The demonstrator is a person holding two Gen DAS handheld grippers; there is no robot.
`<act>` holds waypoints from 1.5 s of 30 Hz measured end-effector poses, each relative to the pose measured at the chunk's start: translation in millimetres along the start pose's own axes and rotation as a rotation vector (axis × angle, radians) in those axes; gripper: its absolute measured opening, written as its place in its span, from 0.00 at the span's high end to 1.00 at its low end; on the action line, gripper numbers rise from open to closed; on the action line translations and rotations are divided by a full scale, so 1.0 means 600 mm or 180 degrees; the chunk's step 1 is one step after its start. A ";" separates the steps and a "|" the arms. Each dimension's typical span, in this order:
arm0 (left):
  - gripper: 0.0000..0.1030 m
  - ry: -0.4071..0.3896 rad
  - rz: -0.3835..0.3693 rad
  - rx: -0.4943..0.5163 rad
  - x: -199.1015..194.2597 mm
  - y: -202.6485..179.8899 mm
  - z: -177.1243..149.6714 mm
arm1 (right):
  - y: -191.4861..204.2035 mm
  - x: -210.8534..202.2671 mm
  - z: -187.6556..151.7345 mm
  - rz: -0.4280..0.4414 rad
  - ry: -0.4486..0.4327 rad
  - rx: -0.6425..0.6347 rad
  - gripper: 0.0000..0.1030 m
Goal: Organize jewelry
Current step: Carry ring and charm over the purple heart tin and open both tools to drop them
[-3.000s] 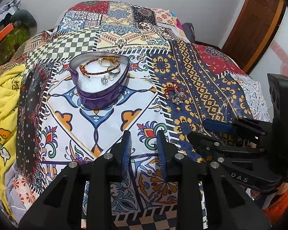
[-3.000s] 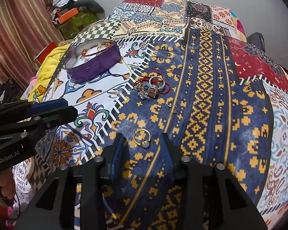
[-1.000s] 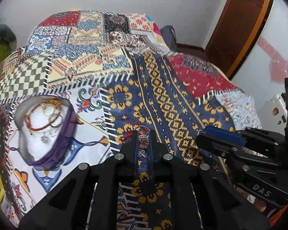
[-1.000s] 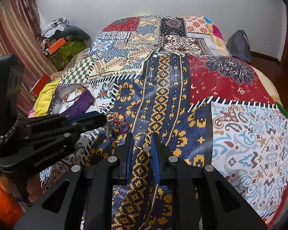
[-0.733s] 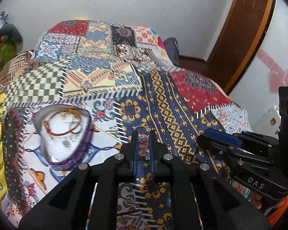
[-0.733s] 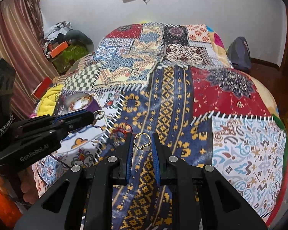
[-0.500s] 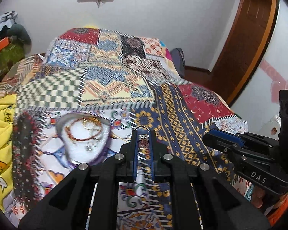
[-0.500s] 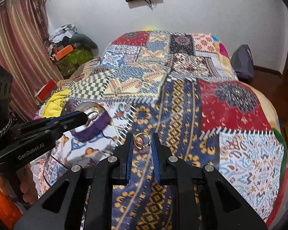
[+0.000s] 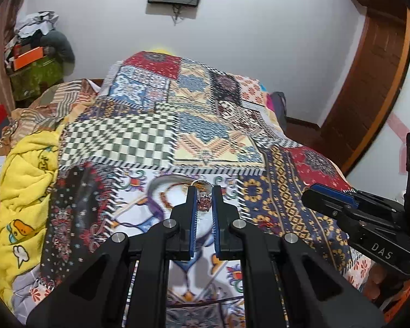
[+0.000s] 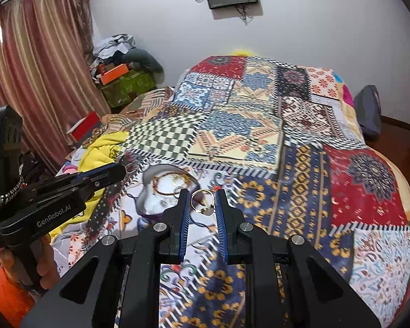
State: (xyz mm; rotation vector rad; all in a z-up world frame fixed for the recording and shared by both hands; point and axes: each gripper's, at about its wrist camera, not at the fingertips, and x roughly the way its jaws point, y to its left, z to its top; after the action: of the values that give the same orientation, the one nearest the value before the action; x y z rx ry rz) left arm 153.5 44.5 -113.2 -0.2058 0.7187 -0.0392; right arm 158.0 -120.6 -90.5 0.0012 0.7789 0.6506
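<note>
My left gripper (image 9: 204,194) is shut on a silver ring with a red stone (image 9: 204,201), held above the bed near the purple heart-shaped jewelry box (image 9: 161,191), which it partly hides. My right gripper (image 10: 202,199) is shut on a gold ring (image 10: 202,201), held in the air just right of the box (image 10: 153,191). The box holds a red bead bracelet (image 10: 165,188) and gold pieces on white padding. The left gripper shows at the left of the right wrist view (image 10: 117,172); the right gripper shows at the right of the left wrist view (image 9: 314,195).
A patchwork bedspread (image 9: 210,136) covers the bed. A yellow blanket (image 9: 27,177) lies at its left edge. More red jewelry (image 9: 262,221) lies on the blue patch. Clutter (image 10: 123,76) and a curtain (image 10: 27,82) stand at the left, a door (image 9: 369,82) at the right.
Both grippers closed on rings, lifted them off the bedspread and carried them left toward the heart-shaped box. Both views have tilted up and show more of the wall.
</note>
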 end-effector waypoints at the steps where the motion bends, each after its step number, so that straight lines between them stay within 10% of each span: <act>1: 0.92 -0.0013 0.0026 -0.0015 -0.002 0.007 0.000 | 0.004 0.004 0.002 0.0012 0.0002 -0.0012 0.84; 20: 0.95 0.0048 0.0218 -0.0032 0.031 0.072 0.001 | 0.034 0.087 0.019 0.0180 0.0160 -0.0125 0.84; 29: 0.71 0.0409 0.0187 -0.0340 0.055 0.139 -0.038 | 0.027 0.106 0.016 0.0207 0.0270 -0.0081 0.84; 42: 0.72 0.0606 0.0203 -0.0054 0.085 0.094 -0.097 | 0.046 0.128 0.014 0.0215 0.0371 -0.0190 0.84; 45: 0.88 0.0558 0.0207 -0.0102 0.087 0.098 -0.099 | 0.049 0.135 0.013 0.0223 0.0403 -0.0205 0.84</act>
State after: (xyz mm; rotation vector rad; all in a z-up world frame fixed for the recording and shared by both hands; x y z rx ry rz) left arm 151.5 86.2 -202.6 -0.2113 0.9007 0.0166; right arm 189.7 -50.9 -131.1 -0.0724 0.8825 0.7472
